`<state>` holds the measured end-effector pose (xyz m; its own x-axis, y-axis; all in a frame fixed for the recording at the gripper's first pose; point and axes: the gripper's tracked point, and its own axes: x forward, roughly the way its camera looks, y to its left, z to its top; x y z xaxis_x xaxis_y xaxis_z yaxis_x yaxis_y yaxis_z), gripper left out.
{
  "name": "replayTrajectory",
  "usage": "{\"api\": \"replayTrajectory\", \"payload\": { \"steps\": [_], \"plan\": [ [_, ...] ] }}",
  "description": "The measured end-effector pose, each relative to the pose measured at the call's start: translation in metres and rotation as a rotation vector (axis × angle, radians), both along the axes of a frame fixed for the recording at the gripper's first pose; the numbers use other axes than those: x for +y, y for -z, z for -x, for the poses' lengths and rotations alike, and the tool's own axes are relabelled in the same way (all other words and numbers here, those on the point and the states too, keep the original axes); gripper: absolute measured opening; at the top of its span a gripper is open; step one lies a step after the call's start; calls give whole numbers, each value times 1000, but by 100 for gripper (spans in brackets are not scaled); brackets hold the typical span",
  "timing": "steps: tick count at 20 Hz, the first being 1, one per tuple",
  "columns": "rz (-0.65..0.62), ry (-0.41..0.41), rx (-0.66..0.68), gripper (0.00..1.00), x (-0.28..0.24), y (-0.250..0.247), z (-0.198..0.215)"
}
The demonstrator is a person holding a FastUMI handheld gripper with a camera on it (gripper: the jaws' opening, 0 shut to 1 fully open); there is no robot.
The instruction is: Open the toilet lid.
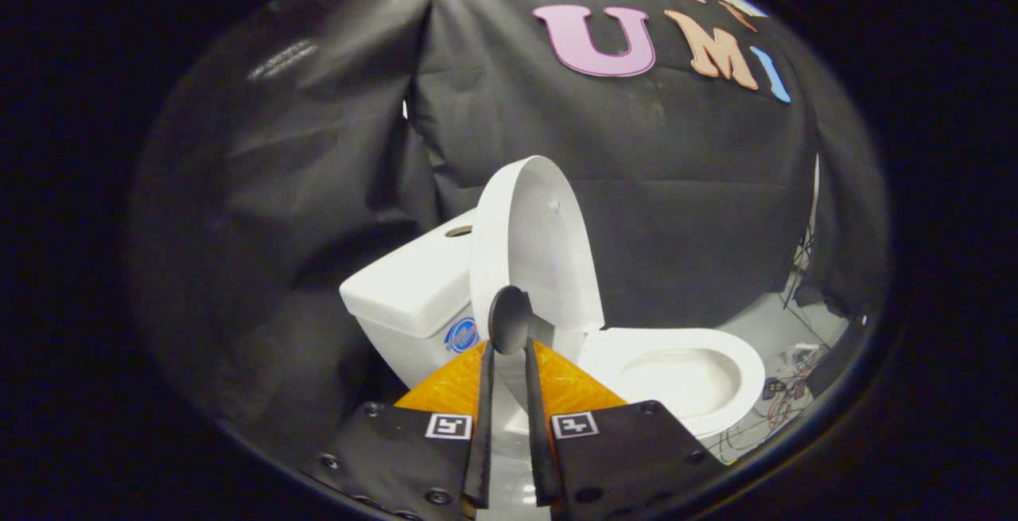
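Before raised toilet lid [534, 243]: hand-held gripper [509, 346] level, fingers nearly closed, gripping nothing, tips near lid.

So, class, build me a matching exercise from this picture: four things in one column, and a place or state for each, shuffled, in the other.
Things
1. lid
2. cistern
3. bowl
4. tongs

Places or states
A. uncovered, to the right of the tongs
B. raised, standing almost upright
C. behind the raised lid, with a round hole on top
D. nearly closed, tips at the lid's lower edge

Pairs: 1-B, 2-C, 3-A, 4-D
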<state>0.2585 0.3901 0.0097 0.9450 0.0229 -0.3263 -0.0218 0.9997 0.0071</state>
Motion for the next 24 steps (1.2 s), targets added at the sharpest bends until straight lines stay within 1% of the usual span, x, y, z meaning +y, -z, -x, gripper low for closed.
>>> {"api": "replayTrajectory", "payload": {
  "steps": [1,2,7,9,12,16,18,21,23,24],
  "plan": [
    [7,-11,-7,23,-4,-3,8],
    [15,-12,-16,27,-13,-8,12],
    [-6,4,-53,63,-59,-29,27],
    [-2,-4,-64,78,-77,-34,33],
    [52,8,-95,100,-112,-41,43],
    [195,12,-161,100,-163,-52,61],
    [231,16,-183,100,-187,-55,73],
    [206,24,-199,100,-212,-57,88],
    [148,27,-197,100,-222,-58,98],
    [108,11,-201,100,-221,-59,104]
  ]
}}
